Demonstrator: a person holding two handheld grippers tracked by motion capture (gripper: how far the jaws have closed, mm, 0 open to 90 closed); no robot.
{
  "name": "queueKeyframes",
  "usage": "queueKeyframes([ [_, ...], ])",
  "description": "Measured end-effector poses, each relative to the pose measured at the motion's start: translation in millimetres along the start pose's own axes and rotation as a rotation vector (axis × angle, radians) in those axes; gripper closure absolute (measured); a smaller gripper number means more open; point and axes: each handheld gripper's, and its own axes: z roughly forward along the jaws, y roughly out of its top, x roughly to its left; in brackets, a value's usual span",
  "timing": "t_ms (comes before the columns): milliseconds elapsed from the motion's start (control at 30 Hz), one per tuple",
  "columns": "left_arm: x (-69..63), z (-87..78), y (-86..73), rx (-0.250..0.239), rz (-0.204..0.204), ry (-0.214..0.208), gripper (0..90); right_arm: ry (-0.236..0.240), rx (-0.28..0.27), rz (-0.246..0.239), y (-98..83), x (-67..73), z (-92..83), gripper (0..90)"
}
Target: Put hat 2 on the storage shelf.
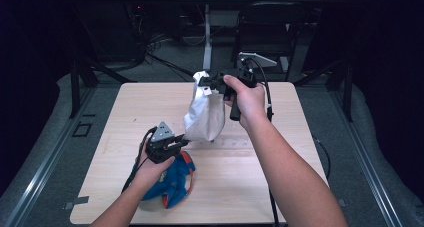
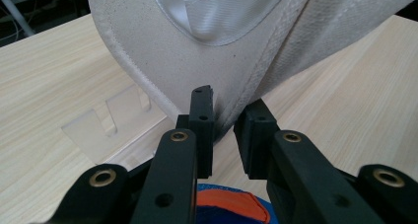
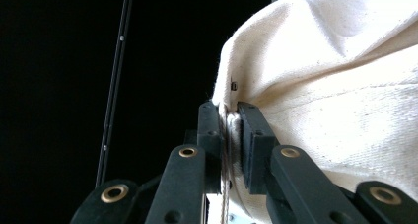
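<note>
1. Leftmost, on the wooden table (image 1: 125, 112), the left gripper (image 1: 179, 143) sits low over a blue and orange cloth item (image 1: 175, 183). Its jaws stand apart in the left gripper view, straddling the lower edge of the white fabric piece (image 2: 197, 66) without pinching it.
2. Just beyond those jaws, a clear plastic strip (image 2: 106, 123) lies flat on the table beneath the hanging fabric.
3. Centrally, the white fabric piece (image 1: 205, 114) hangs in the air above the table, its bottom corner reaching down to the left gripper.
4. To the right, the right gripper (image 1: 210, 83) is raised and clamped on the fabric's top edge; the right gripper view shows the seam squeezed tight between the jaws.
5. Risks, as I judge them: the left jaws could close on air if the hanging edge swings, since only one point supports it. The hold at the top is on a narrow seam, so a hard pull from below might drag it free. The low left hand could also snag the blue cloth item under it.
</note>
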Motion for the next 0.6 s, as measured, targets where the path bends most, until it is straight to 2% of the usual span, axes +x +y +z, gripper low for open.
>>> queueKeyframes([
  [133, 2.2, 0.8, -0.1, -0.002, -0.011, -0.004, 78.4, 0.002, -0.002, 0.006, -0.3, -2.5, -0.3, 81.3],
  [433, 10.9, -5.3, -6.8, -0.018, -0.048, 0.020, 78.5, 0.001, 0.006, 0.012, -0.9, -5.3, 5.9, 81.2],
  [600, 11.6, -5.6, -6.9, -0.018, -0.067, 0.004, 78.6, 0.007, 0.004, 0.014, -1.0, -2.7, 10.7, 81.2],
])
